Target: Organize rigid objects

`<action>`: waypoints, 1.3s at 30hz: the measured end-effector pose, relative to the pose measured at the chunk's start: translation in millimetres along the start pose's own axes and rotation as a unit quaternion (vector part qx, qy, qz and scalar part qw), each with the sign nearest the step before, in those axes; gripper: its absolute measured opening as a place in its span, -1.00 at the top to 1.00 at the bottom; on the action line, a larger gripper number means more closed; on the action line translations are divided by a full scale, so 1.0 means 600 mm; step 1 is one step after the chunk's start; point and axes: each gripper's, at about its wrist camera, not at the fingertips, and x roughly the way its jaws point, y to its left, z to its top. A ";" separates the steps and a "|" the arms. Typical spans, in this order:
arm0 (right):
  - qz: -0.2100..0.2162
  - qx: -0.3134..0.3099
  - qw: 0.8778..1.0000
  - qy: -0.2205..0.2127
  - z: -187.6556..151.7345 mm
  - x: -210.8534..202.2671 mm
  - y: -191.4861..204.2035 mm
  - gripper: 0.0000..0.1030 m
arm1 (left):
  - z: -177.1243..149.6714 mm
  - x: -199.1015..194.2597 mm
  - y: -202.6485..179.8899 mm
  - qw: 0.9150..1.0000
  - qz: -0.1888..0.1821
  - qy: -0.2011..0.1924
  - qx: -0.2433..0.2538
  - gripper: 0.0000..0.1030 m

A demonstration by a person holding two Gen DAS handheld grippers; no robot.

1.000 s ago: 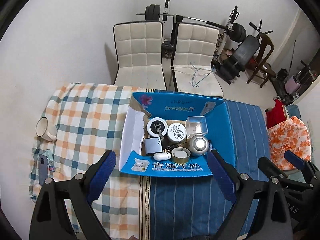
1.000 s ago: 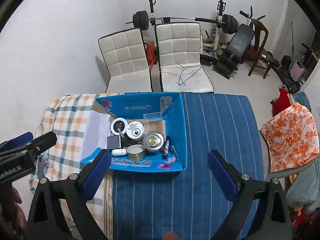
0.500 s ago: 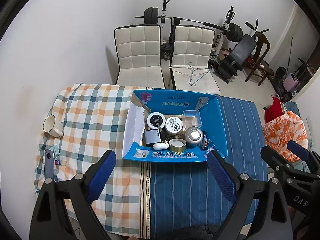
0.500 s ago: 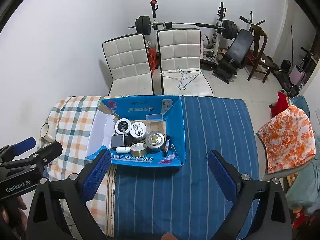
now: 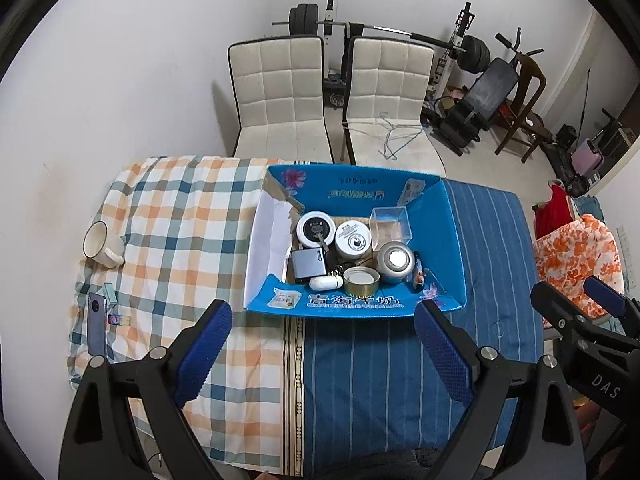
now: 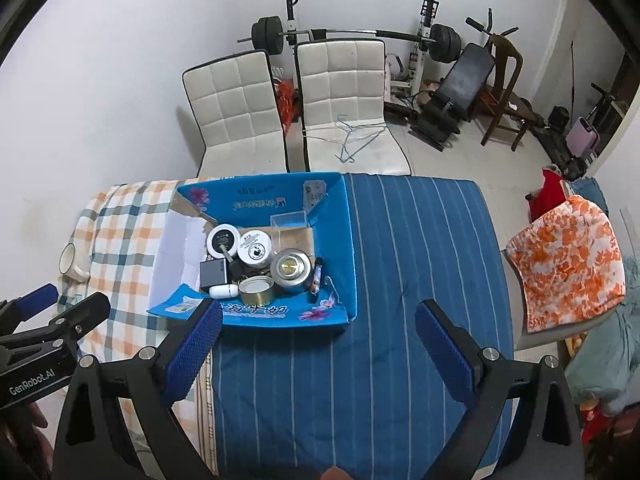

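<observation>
inside the glossy blue cardboard box (image 5: 452, 236), round tins, possibly metal, both claws (image 5: 322, 354) (image 6: 318, 350) spread wide, empty

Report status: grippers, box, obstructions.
Left gripper and right gripper open, empty, above the table. Blue box full of small items. Nothing in the way.

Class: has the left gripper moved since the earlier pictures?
Yes. The left gripper has pulled up and back: the blue cardboard box looks smaller and more checked cloth shows.
</observation>
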 end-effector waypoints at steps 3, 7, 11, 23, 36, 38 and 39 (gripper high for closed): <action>-0.002 0.000 1.000 0.003 -0.002 0.007 -0.002 -0.92 | 0.001 0.007 0.000 1.000 0.002 0.006 0.000 -0.81; -0.005 -0.001 1.000 0.002 -0.002 0.009 -0.003 -0.92 | 0.004 0.016 0.001 1.000 0.003 0.007 0.002 -0.81; -0.005 -0.002 1.000 0.000 -0.003 0.007 -0.003 -0.92 | 0.006 0.029 0.003 1.000 0.007 0.006 0.003 -0.81; -0.007 -0.005 1.000 -0.004 0.002 -0.002 0.001 -0.92 | 0.007 0.027 0.007 1.000 0.002 -0.001 0.002 -0.81; -0.010 -0.004 1.000 -0.005 0.004 -0.010 -0.004 -0.92 | 0.008 0.029 0.008 1.000 0.002 -0.001 0.002 -0.82; -0.011 -0.004 1.000 -0.005 0.004 -0.010 -0.004 -0.92 | 0.008 0.028 0.007 1.000 0.002 0.000 0.002 -0.81; -0.010 -0.003 1.000 -0.003 0.004 -0.009 -0.004 -0.92 | 0.007 0.029 0.009 1.000 0.002 0.001 0.002 -0.81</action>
